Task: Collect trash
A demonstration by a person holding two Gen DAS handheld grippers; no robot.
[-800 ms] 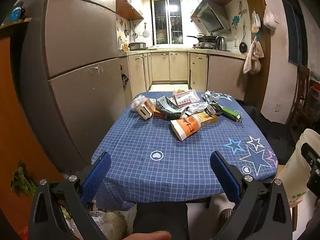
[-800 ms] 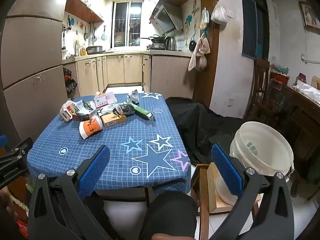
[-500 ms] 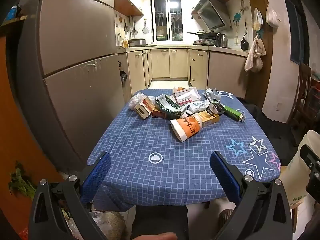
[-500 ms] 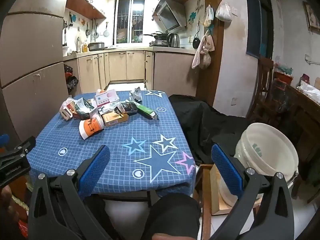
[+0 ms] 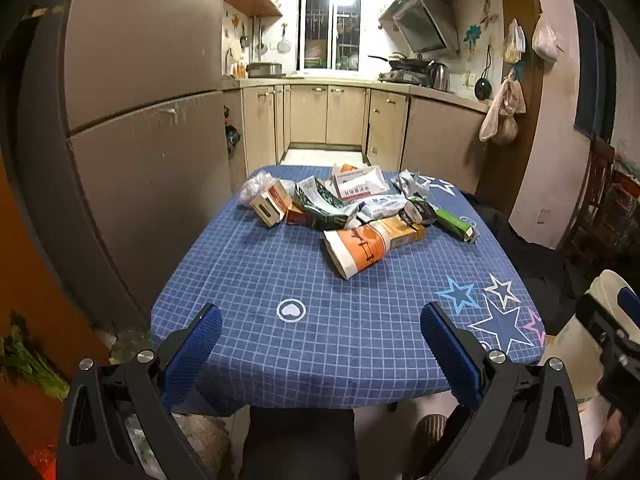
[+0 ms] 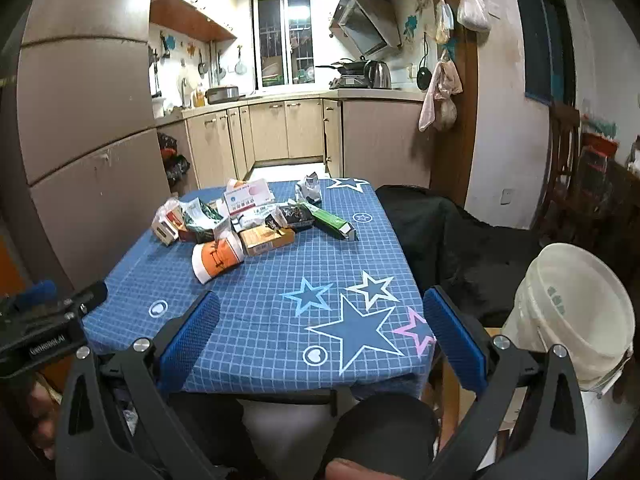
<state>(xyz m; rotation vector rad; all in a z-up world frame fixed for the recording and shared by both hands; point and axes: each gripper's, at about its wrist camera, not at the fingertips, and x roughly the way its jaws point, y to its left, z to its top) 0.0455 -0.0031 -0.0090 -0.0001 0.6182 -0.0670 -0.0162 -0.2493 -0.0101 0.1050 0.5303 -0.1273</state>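
Both grippers are wide open and empty, hovering at the near edge of the table, so I'd say nothing's been collected yet. My left gripper [image 5: 320,344] has its blue pads spread over the checked blue tablecloth [image 5: 280,272]; my right gripper [image 6: 320,332] sits the same way over the star prints.

Off to the right of the right gripper, just past the table corner, there's a white bucket [image 6: 576,312] that looks empty inside. I'm guessing that's where the trash goes.

Straight ahead of both grippers, well out of reach toward the far half of the table, is the trash pile [image 5: 344,208]: an orange-and-white paper cup [image 5: 356,246] lying nearest, a yellowish box touching it, a green carton [image 6: 332,224] out to the right, crumpled wrappers behind. All of it is left to do.

Beyond that, a fridge on the left, beige kitchen cabinets [image 5: 328,116] and a window at the back.
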